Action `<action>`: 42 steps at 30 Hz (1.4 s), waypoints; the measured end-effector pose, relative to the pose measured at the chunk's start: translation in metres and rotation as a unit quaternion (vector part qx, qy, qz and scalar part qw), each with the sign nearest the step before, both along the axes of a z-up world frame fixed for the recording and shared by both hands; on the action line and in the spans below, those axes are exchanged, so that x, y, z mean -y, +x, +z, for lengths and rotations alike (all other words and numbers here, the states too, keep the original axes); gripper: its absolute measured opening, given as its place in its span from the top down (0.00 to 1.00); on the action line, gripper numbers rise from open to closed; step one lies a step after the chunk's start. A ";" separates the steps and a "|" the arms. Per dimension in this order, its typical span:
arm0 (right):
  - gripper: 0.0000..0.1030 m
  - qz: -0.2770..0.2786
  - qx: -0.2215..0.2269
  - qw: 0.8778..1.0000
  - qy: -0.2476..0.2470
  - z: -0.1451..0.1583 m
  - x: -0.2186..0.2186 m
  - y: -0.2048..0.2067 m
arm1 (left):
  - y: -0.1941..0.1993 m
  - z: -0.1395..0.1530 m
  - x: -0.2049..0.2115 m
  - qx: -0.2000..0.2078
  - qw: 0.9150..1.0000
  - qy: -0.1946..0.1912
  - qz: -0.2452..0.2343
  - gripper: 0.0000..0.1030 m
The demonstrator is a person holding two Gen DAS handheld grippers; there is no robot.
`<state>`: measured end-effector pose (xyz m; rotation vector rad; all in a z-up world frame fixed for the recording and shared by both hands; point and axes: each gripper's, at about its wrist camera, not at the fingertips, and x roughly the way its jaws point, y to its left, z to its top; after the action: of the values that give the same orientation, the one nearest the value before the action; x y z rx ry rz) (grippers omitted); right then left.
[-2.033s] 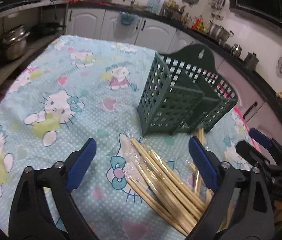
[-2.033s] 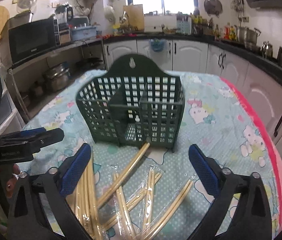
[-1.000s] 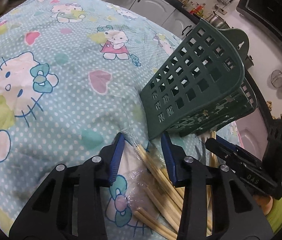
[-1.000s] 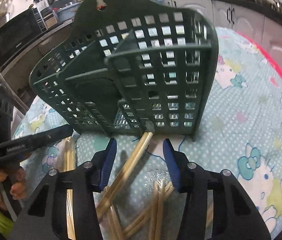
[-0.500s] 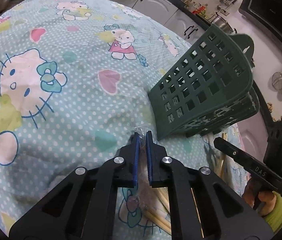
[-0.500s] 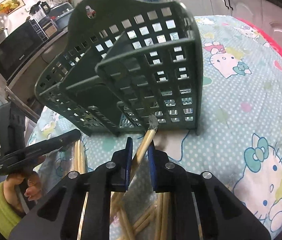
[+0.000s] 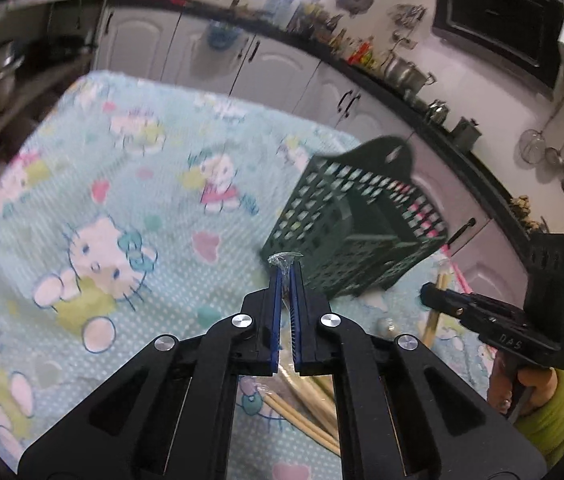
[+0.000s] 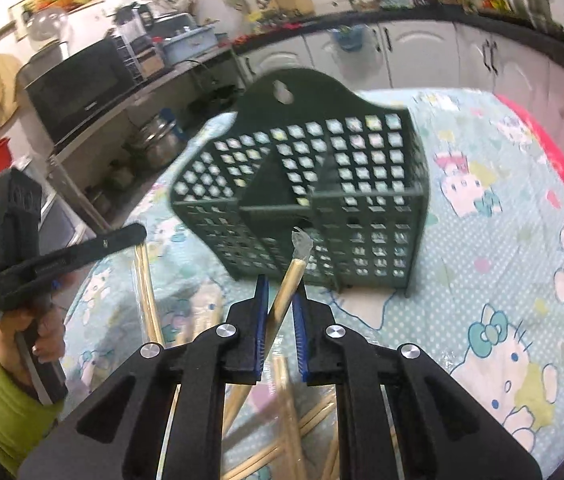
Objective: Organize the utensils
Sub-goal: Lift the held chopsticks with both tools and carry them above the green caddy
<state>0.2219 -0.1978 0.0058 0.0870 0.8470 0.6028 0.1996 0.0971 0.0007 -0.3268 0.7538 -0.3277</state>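
Note:
A dark green slotted utensil basket (image 7: 345, 232) (image 8: 321, 184) stands on the cartoon-cat tablecloth. My left gripper (image 7: 285, 276) is shut on the crinkled clear wrapper end of a chopstick pack (image 7: 283, 259), lifted off the cloth. In the right wrist view that pack (image 8: 146, 292) hangs below the left gripper (image 8: 130, 236). My right gripper (image 8: 280, 290) has its jaws closing on a single wrapped chopstick (image 8: 291, 276), whose tip points at the basket front. More wrapped chopsticks (image 7: 301, 396) (image 8: 282, 420) lie on the cloth under both grippers. The right gripper (image 7: 433, 292) shows at the left wrist view's right edge.
The tablecloth (image 7: 122, 208) covers the whole table, with a pink edge (image 8: 561, 168) on the right side. White kitchen cabinets (image 7: 266, 68) and a dark counter ring the table. A microwave (image 8: 78, 84) and pots sit on shelves to the left.
Both grippers closed, the left on the wrapper end and the right on one chopstick. Both then rose from the cloth, so the basket now looks smaller and farther.

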 end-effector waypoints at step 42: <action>0.94 -0.057 0.228 0.971 0.046 0.178 0.047 0.011 | 0.038 0.191 0.077 0.219 0.975 0.039 -0.009 0.99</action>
<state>0.2334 -0.2449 0.1835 0.0764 0.3650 0.5248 0.2380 0.0198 0.1913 -0.1643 0.3331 -0.3702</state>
